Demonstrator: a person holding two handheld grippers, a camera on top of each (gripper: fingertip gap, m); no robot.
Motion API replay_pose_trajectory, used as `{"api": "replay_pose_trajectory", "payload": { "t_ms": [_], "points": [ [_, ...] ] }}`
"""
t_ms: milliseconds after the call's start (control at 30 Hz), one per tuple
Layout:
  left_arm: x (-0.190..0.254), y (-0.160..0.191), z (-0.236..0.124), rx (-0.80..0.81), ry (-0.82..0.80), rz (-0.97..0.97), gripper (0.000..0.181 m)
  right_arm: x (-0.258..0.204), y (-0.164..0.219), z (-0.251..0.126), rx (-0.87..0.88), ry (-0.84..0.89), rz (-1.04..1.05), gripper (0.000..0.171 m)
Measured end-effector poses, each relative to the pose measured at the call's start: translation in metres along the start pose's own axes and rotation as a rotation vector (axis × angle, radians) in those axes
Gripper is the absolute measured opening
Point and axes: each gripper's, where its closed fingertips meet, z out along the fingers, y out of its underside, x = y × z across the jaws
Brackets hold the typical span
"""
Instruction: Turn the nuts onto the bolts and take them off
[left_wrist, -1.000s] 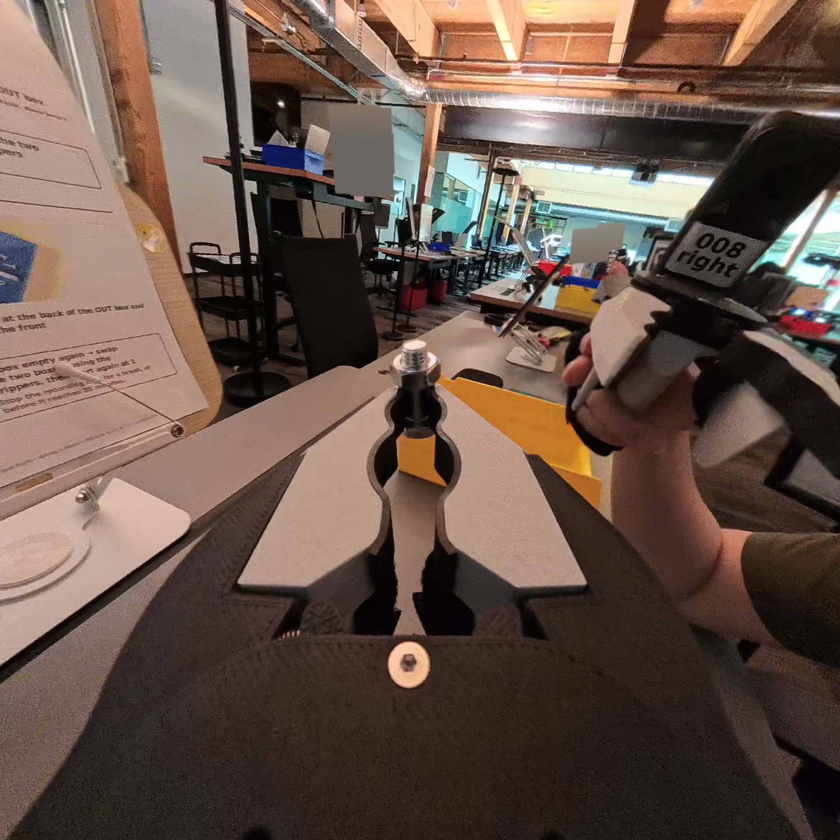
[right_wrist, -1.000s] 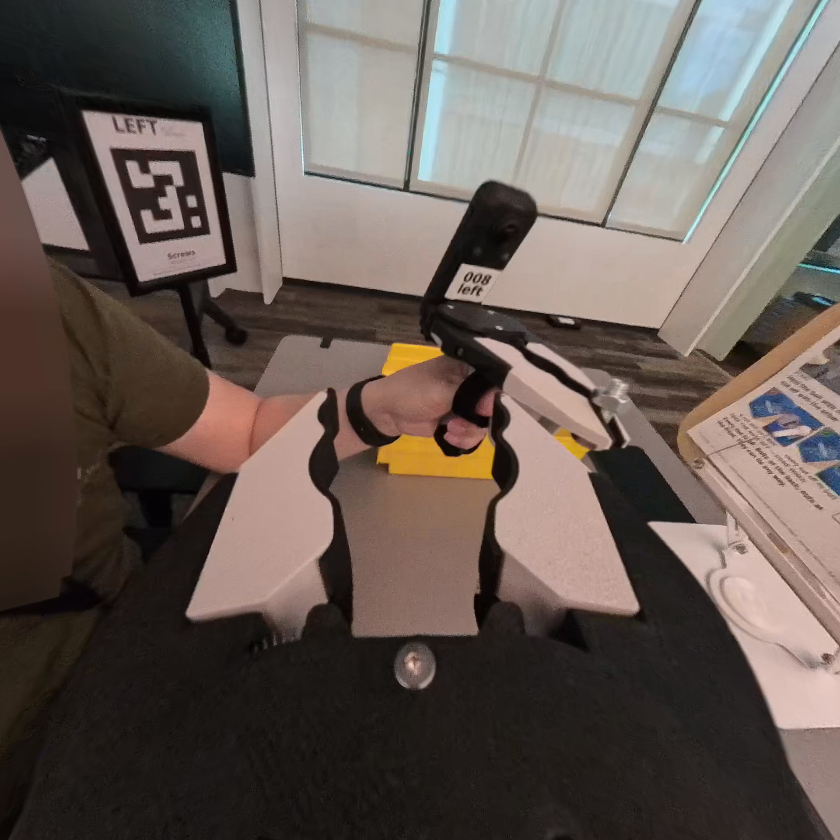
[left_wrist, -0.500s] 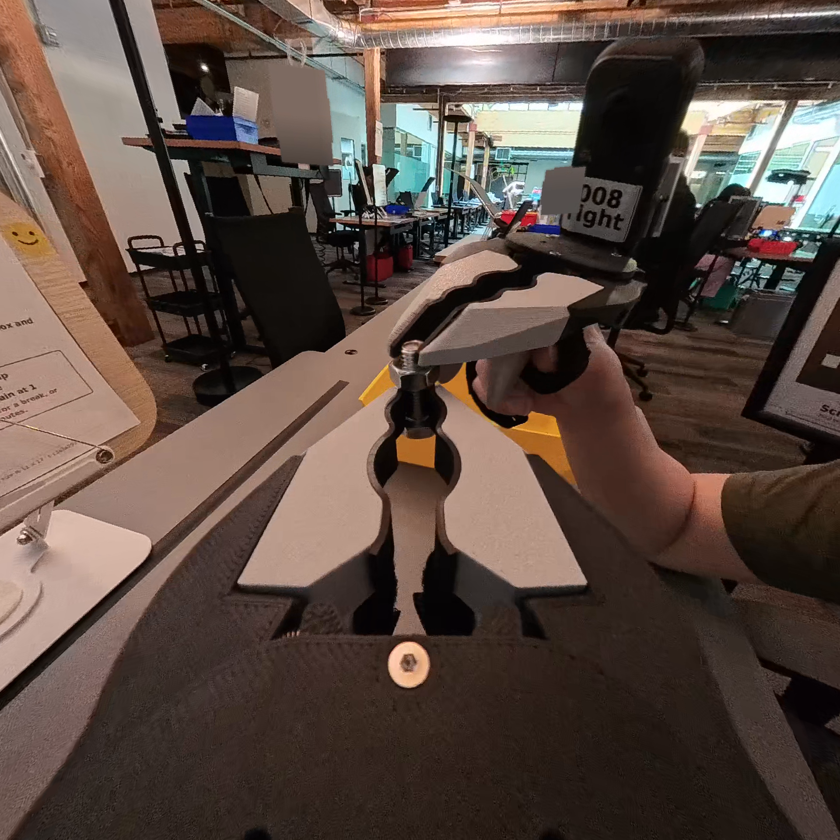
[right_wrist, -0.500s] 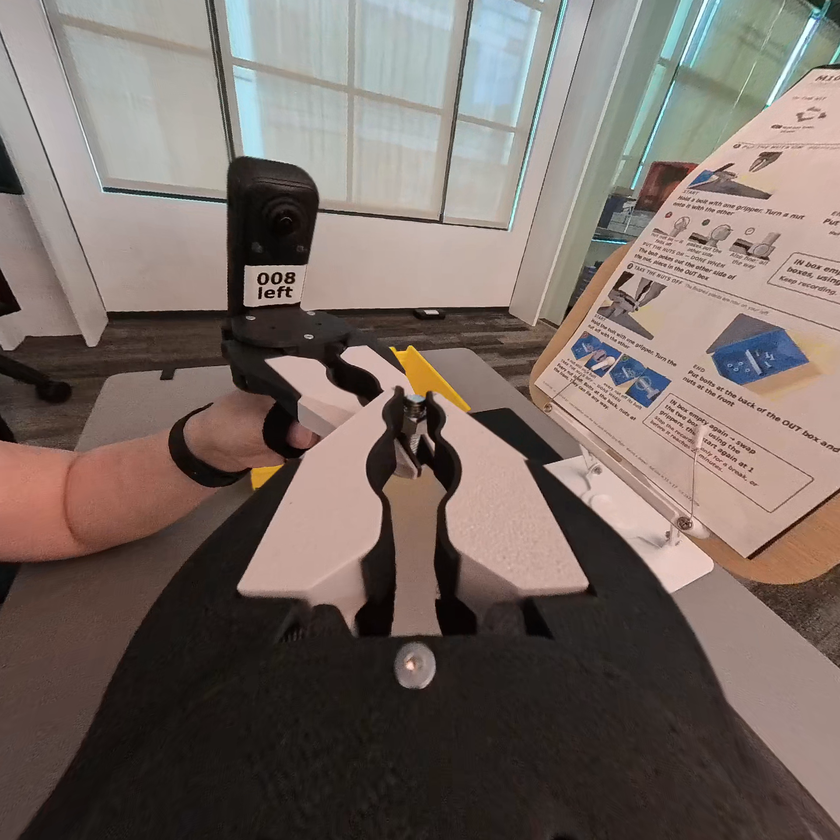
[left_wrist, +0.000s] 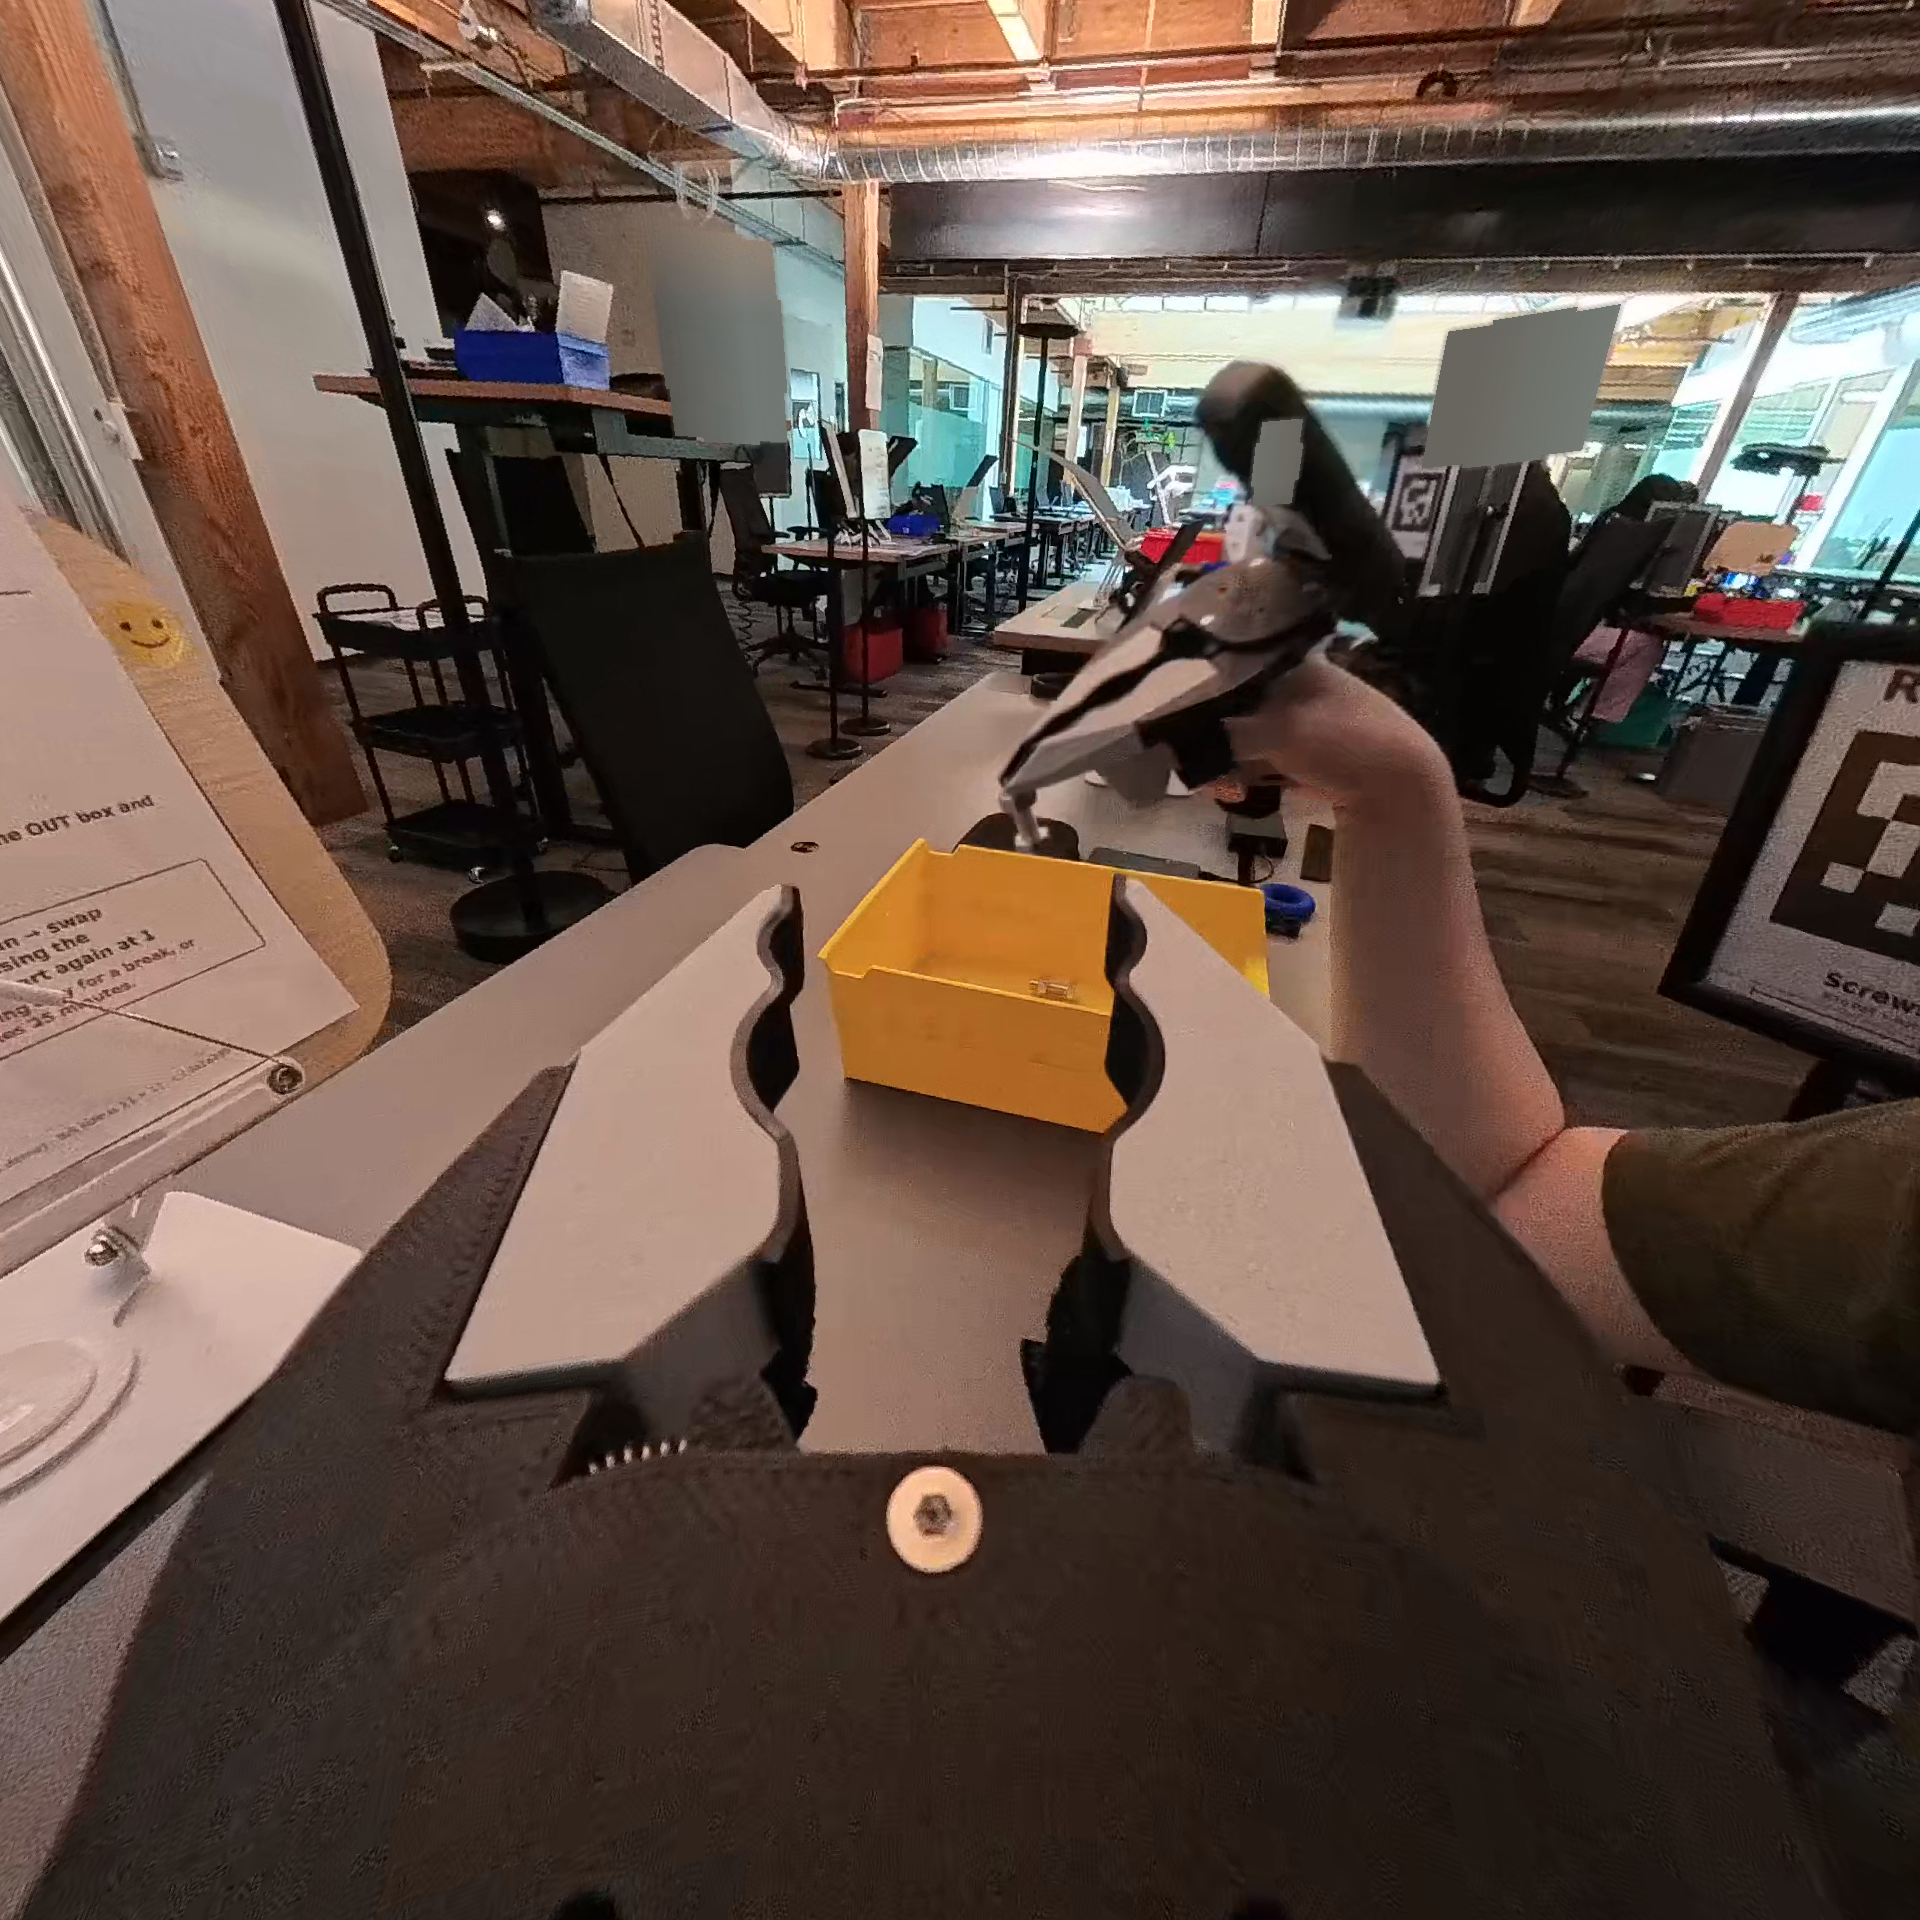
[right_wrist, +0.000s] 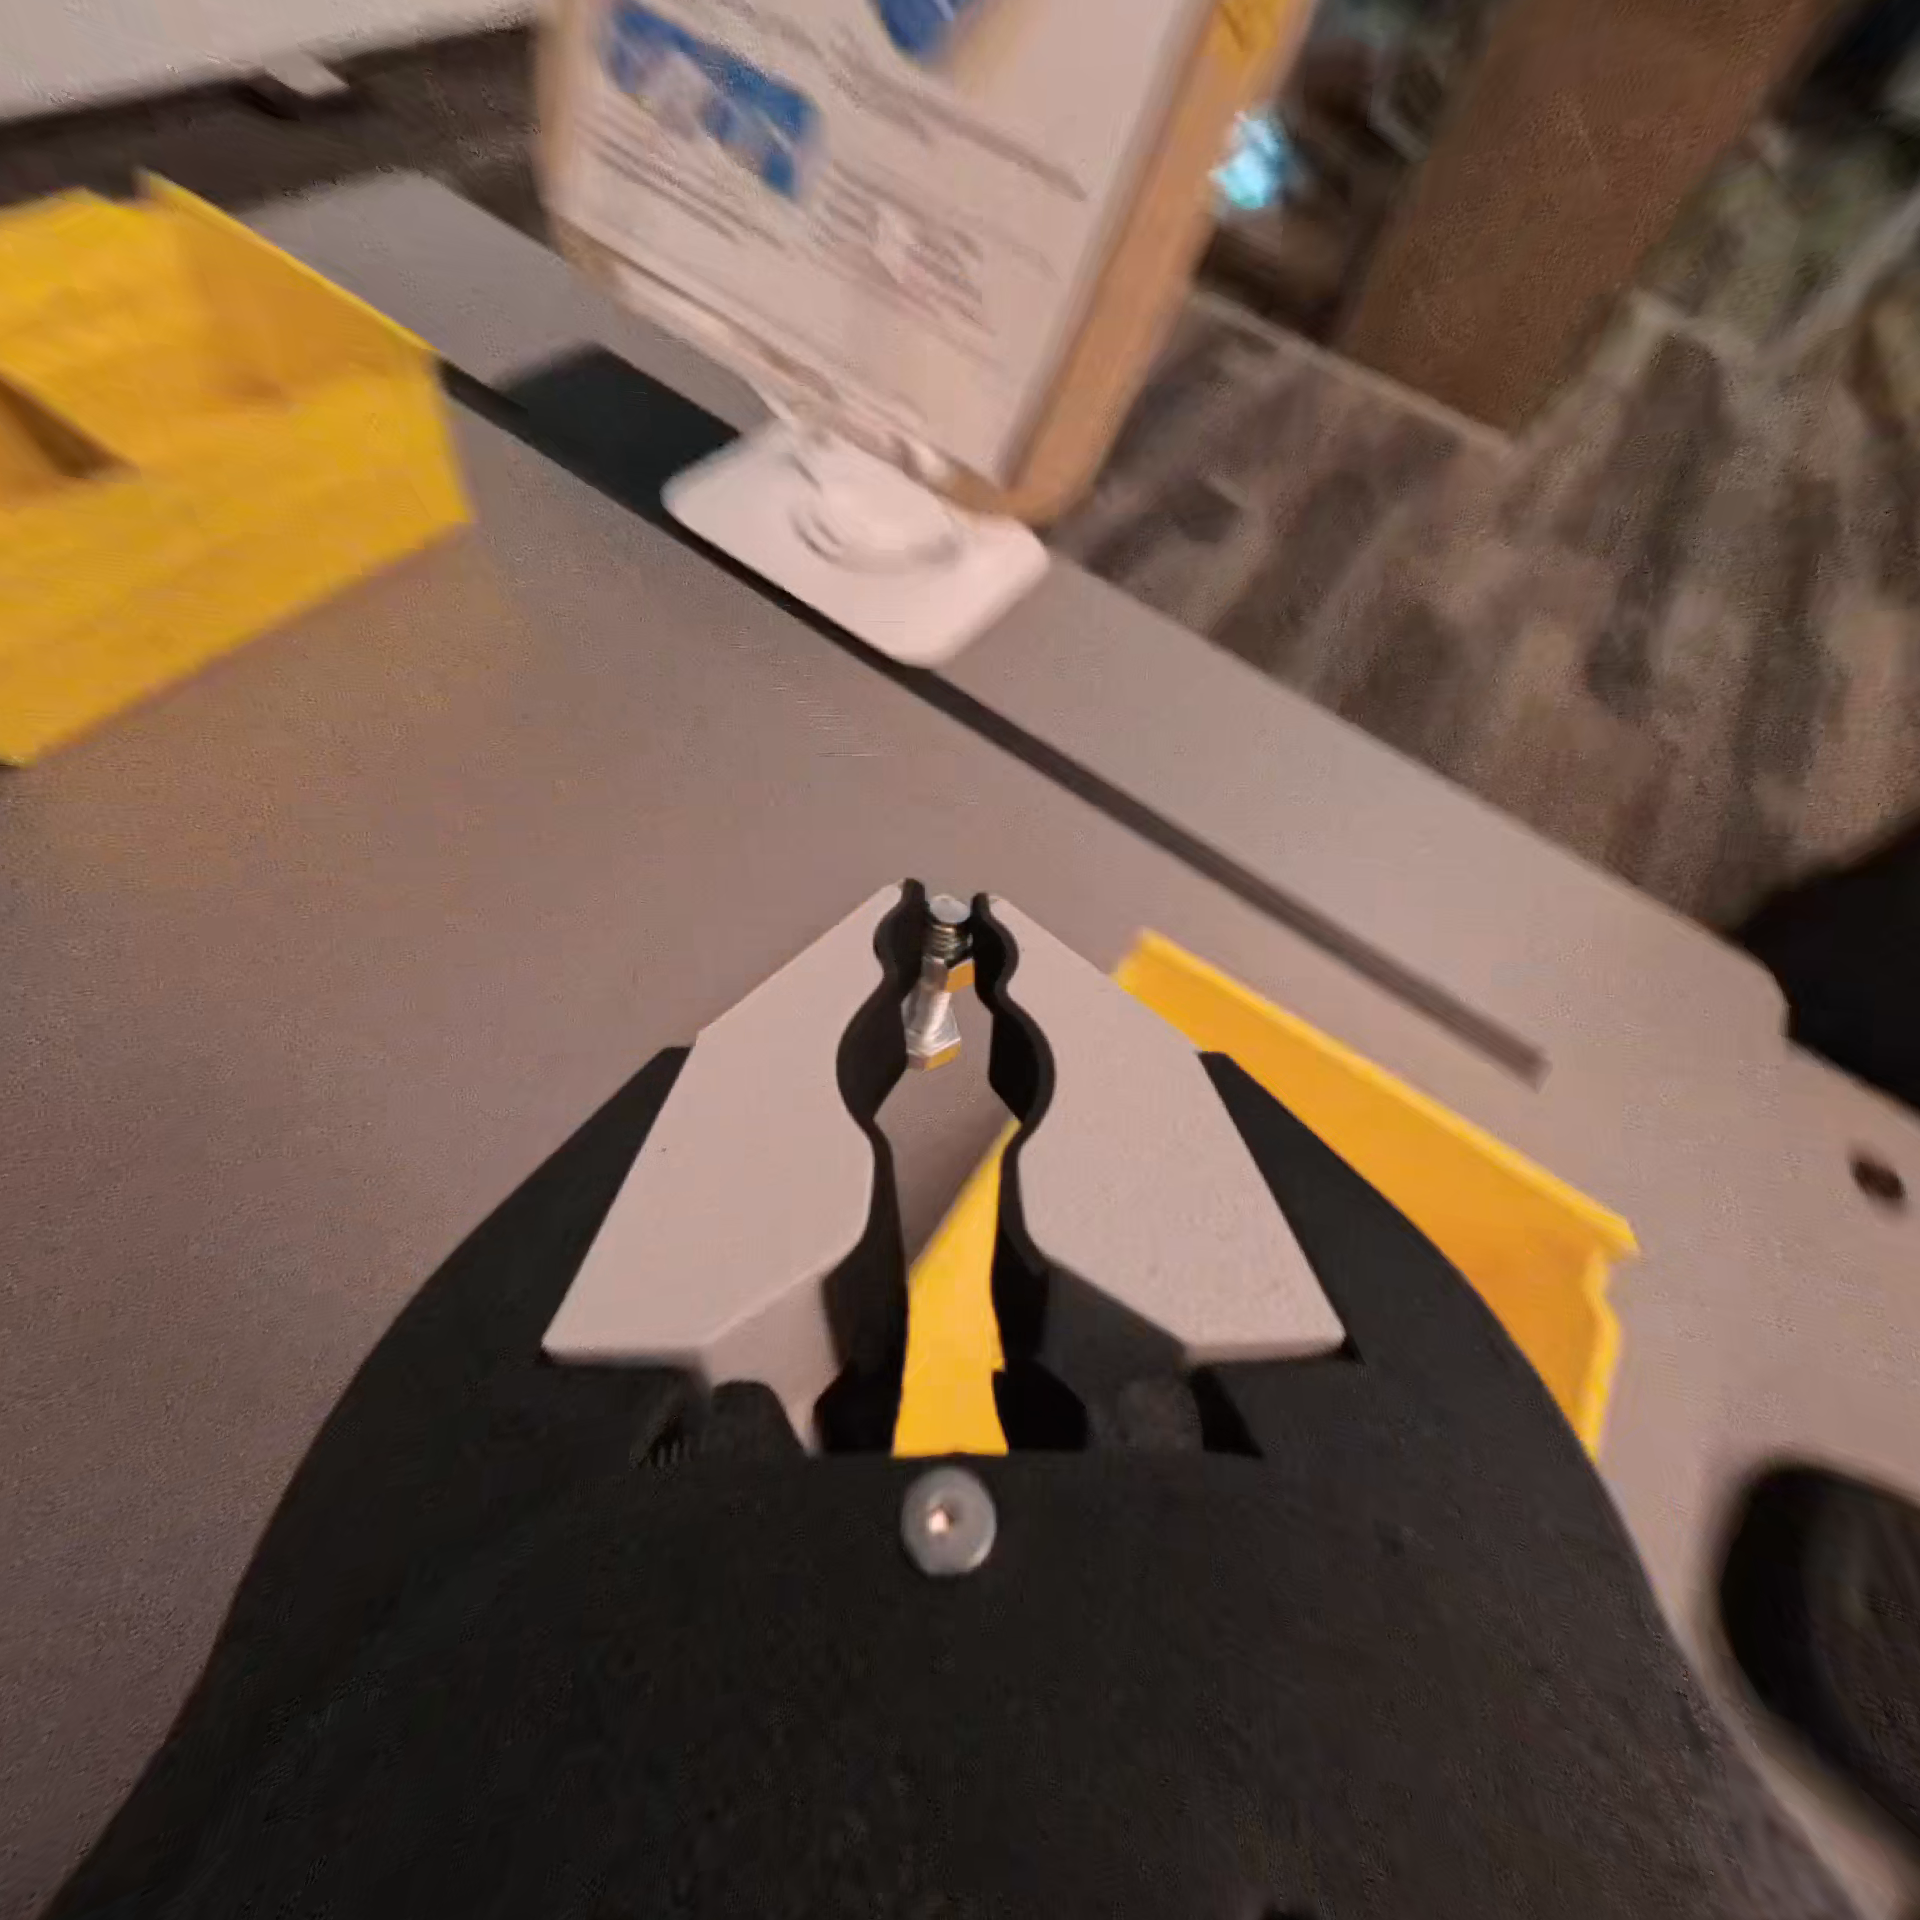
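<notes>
left gripper jaws wide apart, empty, facing the yellow bin at 12 o'clock; right gripper beyond, clamped on the bolt over the far bin; drop-off seemingly pending, nut not discernible.

Your left gripper is hanging wide open over bare grey desk, so you are getting clear passage up to the open yellow plastic bin blocking straight ahead. The white instruction sheet on its clear stand is crowding the desk's left edge. A second yellow bin is sitting beneath your right gripper.
</notes>
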Motion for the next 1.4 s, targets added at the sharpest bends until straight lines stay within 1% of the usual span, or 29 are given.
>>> {"api": "replay_pose_trajectory", "payload": {
  "t_ms": [67, 100, 167, 233, 300, 367, 467, 600, 700, 733, 800, 867, 933, 967, 1000, 1067, 1100, 1133, 1167, 1233, 1300, 1367, 1400],
  "points": [
    [0.003, -0.001, -0.002, -0.018, 0.005, 0.009, 0.056, 0.059, 0.07, -0.003, -0.241, 0.147, 0.171, 0.007],
    [0.004, -0.001, -0.003, -0.029, 0.008, 0.009, 0.056, 0.077, 0.108, -0.004, -0.373, 0.179, 0.254, 0.007],
    [0.007, 0.0, -0.004, -0.048, 0.02, 0.006, 0.056, 0.092, 0.17, 0.003, -0.581, 0.148, 0.331, 0.008],
    [0.009, 0.003, -0.005, -0.071, 0.028, 0.002, 0.056, 0.09, 0.208, 0.016, -0.697, 0.057, 0.392, 0.008],
    [0.009, 0.005, -0.006, -0.093, 0.026, 0.0, 0.056, 0.082, 0.226, 0.028, -0.743, -0.034, 0.412, 0.008],
    [0.008, 0.007, -0.007, -0.106, 0.023, 0.004, 0.056, 0.08, 0.235, 0.039, -0.759, -0.082, 0.404, 0.008],
    [0.005, 0.008, -0.008, -0.118, 0.015, -0.001, 0.056, 0.076, 0.251, 0.046, -0.827, -0.117, 0.411, 0.008],
    [-0.001, 0.01, -0.011, -0.127, 0.007, -0.018, 0.057, 0.081, 0.253, 0.052, -0.825, -0.115, 0.417, 0.01],
    [-0.007, 0.004, -0.019, -0.118, -0.017, -0.019, 0.059, 0.091, 0.229, 0.047, -0.73, -0.049, 0.427, 0.021],
    [-0.01, 0.0, -0.024, -0.108, -0.034, -0.014, 0.058, 0.096, 0.217, 0.042, -0.692, -0.01, 0.415, 0.025],
    [-0.019, -0.007, -0.04, -0.107, -0.081, 0.012, 0.056, 0.108, 0.184, 0.031, -0.586, 0.1, 0.352, 0.025],
    [-0.029, -0.008, -0.064, -0.159, -0.151, 0.05, 0.056, 0.114, 0.131, 0.019, -0.405, 0.205, 0.224, 0.031],
    [-0.043, 0.001, -0.096, -0.271, -0.256, 0.07, 0.058, 0.11, 0.062, 0.003, -0.156, 0.313, 0.052, 0.036],
    [-0.05, 0.008, -0.116, -0.33, -0.32, 0.069, 0.058, 0.099, 0.024, -0.006, -0.007, 0.343, -0.044, 0.04],
    [-0.054, 0.015, -0.134, -0.384, -0.369, 0.053, 0.055, 0.077, -0.014, -0.015, 0.153, 0.335, -0.147, 0.04],
    [-0.054, 0.028, -0.167, -0.473, -0.428, 0.01, 0.046, 0.009, -0.08, -0.04, 0.504, 0.218, -0.36, 0.04],
    [-0.055, 0.036, -0.183, -0.52, -0.459, -0.004, 0.044, -0.027, -0.101, -0.056, 0.66, 0.139, -0.429, 0.04],
    [-0.056, 0.046, -0.198, -0.582, -0.489, -0.017, 0.043, -0.061, -0.115, -0.07, 0.775, 0.048, -0.478, 0.04],
    [-0.057, 0.06, -0.214, -0.664, -0.52, -0.031, 0.041, -0.088, -0.123, -0.08, 0.847, -0.039, -0.499, 0.04],
    [-0.066, 0.094, -0.251, -0.875, -0.605, -0.062, 0.039, -0.129, -0.126, -0.087, 0.869, -0.183, -0.514, 0.04],
    [-0.073, 0.13, -0.289, -1.093, -0.67, -0.14, 0.039, -0.149, -0.125, -0.083, 0.843, -0.221, -0.543, 0.039],
    [-0.077, 0.162, -0.321, -1.293, -0.707, -0.253, 0.038, -0.154, -0.125, -0.073, 0.807, -0.191, -0.56, 0.04],
    [-0.08, 0.174, -0.333, -1.363, -0.731, -0.307, 0.036, -0.155, -0.124, -0.067, 0.787, -0.18, -0.567, 0.039]
  ]
}}
